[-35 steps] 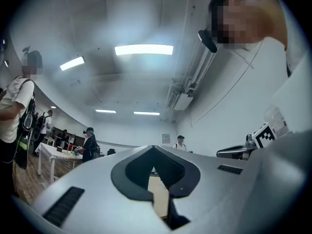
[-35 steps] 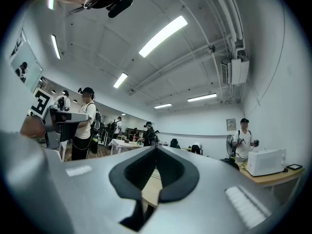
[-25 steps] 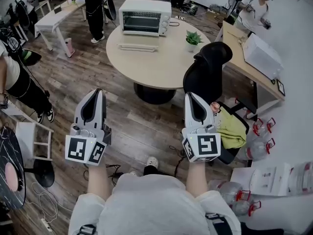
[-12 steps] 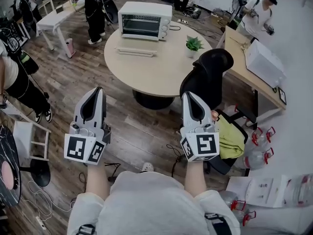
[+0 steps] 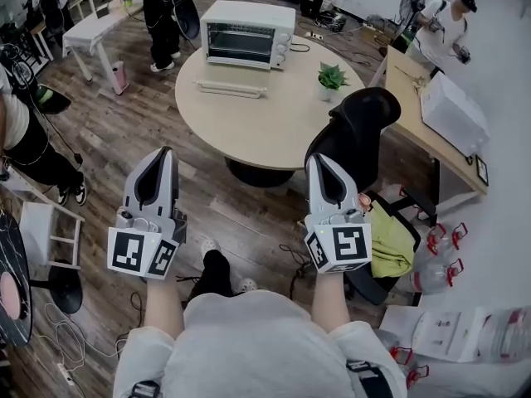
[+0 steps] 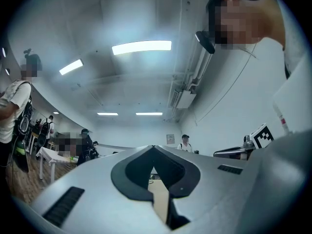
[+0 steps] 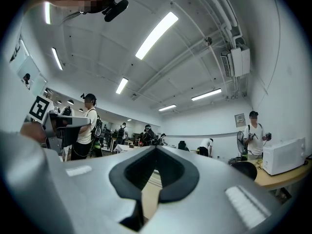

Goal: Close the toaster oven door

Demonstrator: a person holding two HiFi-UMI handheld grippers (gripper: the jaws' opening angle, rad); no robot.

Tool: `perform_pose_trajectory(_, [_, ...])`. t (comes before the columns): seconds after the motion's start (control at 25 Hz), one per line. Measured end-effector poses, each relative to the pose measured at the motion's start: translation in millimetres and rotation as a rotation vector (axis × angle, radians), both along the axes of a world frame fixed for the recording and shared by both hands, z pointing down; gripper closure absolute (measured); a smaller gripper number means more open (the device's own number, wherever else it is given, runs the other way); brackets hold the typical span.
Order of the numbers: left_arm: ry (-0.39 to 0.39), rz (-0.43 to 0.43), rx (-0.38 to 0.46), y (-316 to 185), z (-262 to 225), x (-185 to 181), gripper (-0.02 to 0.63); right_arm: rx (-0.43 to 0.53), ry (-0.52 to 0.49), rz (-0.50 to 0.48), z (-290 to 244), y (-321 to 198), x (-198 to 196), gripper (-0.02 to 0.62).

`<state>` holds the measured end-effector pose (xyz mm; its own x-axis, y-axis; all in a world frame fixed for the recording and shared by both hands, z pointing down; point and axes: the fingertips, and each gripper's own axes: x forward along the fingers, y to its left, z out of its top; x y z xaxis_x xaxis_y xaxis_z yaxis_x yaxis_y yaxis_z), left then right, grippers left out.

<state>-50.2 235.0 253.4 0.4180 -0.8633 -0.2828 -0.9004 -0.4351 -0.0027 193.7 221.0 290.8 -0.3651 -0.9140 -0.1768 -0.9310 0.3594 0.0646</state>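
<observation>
In the head view a white toaster oven [image 5: 247, 33] stands at the far side of a round beige table [image 5: 274, 127]. Its door [image 5: 232, 89] hangs open, lying flat in front of it. My left gripper [image 5: 163, 152] and right gripper [image 5: 319, 159] are held side by side over the wooden floor, well short of the table, both pointing toward it. Both are shut with nothing between their jaws. The left gripper view shows the left gripper [image 6: 153, 147] with its tips together, and the right gripper view shows the same for the right gripper [image 7: 156, 148]; the oven is hidden in both.
A black office chair [image 5: 353, 127] stands at the table's near right, just ahead of my right gripper. A potted plant [image 5: 332, 76] sits on the table. A desk with a white box [image 5: 452, 102] is at the right. People [image 5: 162, 11] stand at the back left. Water bottles [image 5: 440, 239] and cables lie on the floor.
The person has stepped forward, one leg now showing below the grippers. The table and oven have shifted slightly in view. Both grippers keep their pose and stay shut.
</observation>
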Motion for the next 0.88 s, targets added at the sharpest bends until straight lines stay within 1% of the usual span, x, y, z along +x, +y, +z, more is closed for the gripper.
perform_pose_trajectory(0.28, [-0.004,0.020,-0.005,-49,4,-12,0.598,0.002,0.001,0.021,-1,-44,-11,0.584])
perform_pose_trajectory(0.56, [-0.003,0.053,-0.003,-119,-3,-31,0.598,0.006,0.002,0.052,-9,-108,-29,0.584])
perform_pose_trajectory(0.88, [0.006,0.059,0.001,-184,-7,-64,0.598,0.010,0.004,0.074,-15,-171,-56,0.583])
